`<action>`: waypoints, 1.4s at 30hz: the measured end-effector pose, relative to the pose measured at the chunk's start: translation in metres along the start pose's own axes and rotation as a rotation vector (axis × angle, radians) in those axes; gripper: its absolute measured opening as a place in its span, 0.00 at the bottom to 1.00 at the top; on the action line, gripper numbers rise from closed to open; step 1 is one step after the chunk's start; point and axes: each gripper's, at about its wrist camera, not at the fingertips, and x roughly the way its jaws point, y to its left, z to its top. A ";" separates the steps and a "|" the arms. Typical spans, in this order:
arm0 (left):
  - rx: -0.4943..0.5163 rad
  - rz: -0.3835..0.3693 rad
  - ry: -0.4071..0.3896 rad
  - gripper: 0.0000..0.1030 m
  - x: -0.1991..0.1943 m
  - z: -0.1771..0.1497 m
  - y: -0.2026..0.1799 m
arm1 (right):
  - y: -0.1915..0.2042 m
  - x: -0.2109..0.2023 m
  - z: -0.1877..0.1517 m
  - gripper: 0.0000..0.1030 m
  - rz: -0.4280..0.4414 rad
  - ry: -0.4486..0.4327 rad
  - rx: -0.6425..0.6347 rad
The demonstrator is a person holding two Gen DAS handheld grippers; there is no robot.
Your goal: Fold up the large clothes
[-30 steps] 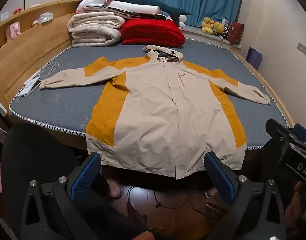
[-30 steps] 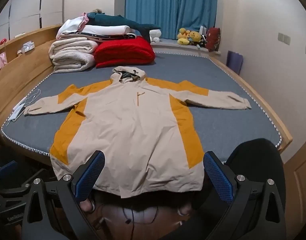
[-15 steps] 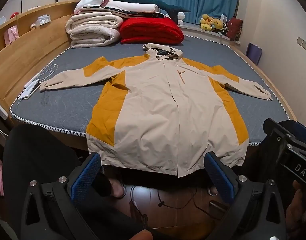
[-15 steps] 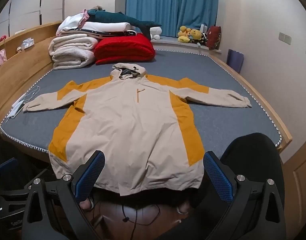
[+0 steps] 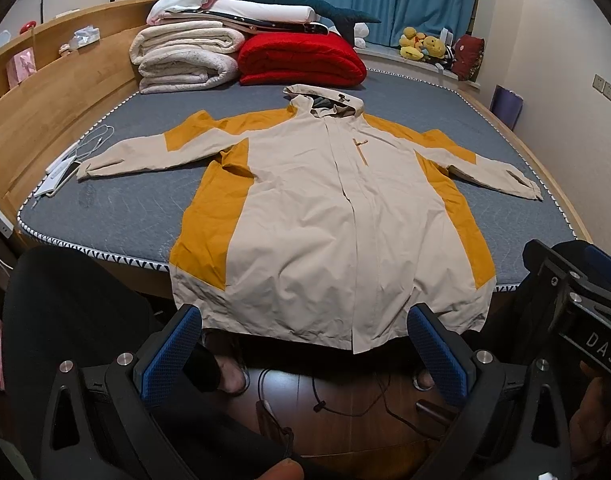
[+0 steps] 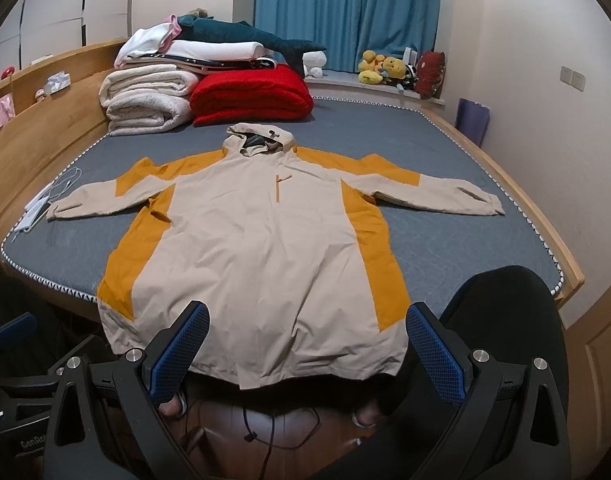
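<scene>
A large beige hooded jacket with mustard-yellow side and shoulder panels lies flat, front up, on a grey bed. Both sleeves are spread out sideways and the hem hangs over the near bed edge. My left gripper hovers open just short of the hem, above the floor, with nothing between its blue pads. My right gripper is likewise open and empty in front of the hem. The right gripper's body shows at the right edge of the left wrist view.
Folded white blankets, a red quilt and a teal plush are stacked at the bed's far end. White cables and a device lie by the left sleeve cuff. Wooden bed frame at left; the person's black-clad legs and sandalled feet below.
Both grippers have risen and tilted slightly, so the jacket sits a little lower and fuller in each view. Jacket and jaws are unchanged.
</scene>
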 end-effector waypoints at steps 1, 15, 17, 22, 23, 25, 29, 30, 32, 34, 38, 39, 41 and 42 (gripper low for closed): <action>0.000 -0.001 0.000 0.99 0.000 -0.001 -0.001 | 0.000 0.001 0.000 0.96 0.000 0.001 -0.001; -0.004 -0.007 0.000 0.99 0.000 -0.003 -0.007 | 0.001 0.002 -0.001 0.96 -0.007 0.003 -0.002; -0.003 -0.008 0.000 0.99 -0.001 -0.002 -0.005 | 0.001 0.002 -0.001 0.96 -0.007 0.003 -0.003; -0.004 -0.008 -0.001 0.99 -0.001 -0.003 -0.007 | 0.000 0.003 -0.001 0.96 -0.007 0.005 -0.001; -0.005 -0.009 0.000 0.99 0.001 -0.002 -0.006 | 0.000 0.003 -0.002 0.96 -0.007 0.005 -0.001; -0.005 -0.009 0.000 0.99 0.001 -0.003 -0.008 | 0.000 0.003 -0.001 0.96 -0.007 0.004 -0.002; -0.005 -0.009 0.000 0.99 0.001 -0.002 -0.006 | 0.000 0.003 -0.002 0.96 -0.007 0.004 -0.002; -0.006 -0.009 -0.001 0.99 0.001 -0.003 -0.007 | 0.000 0.003 -0.002 0.96 -0.008 0.002 -0.003; -0.005 -0.010 0.000 0.99 0.000 -0.002 -0.005 | 0.000 0.002 -0.001 0.96 -0.007 0.003 -0.002; -0.005 -0.011 0.000 0.99 0.000 -0.002 -0.006 | 0.000 0.003 -0.001 0.96 -0.008 0.003 -0.002; -0.006 -0.012 -0.001 0.99 0.000 -0.002 -0.008 | 0.000 0.002 -0.001 0.96 -0.009 0.003 -0.003; -0.006 -0.012 0.000 0.99 0.000 -0.002 -0.008 | 0.000 0.003 -0.002 0.96 -0.009 0.002 -0.003; -0.008 -0.012 0.000 0.99 0.000 -0.002 -0.008 | 0.000 0.002 -0.001 0.96 -0.008 0.003 -0.003; -0.008 -0.012 0.000 0.99 0.000 -0.002 -0.008 | 0.000 0.003 -0.002 0.96 -0.008 0.003 -0.004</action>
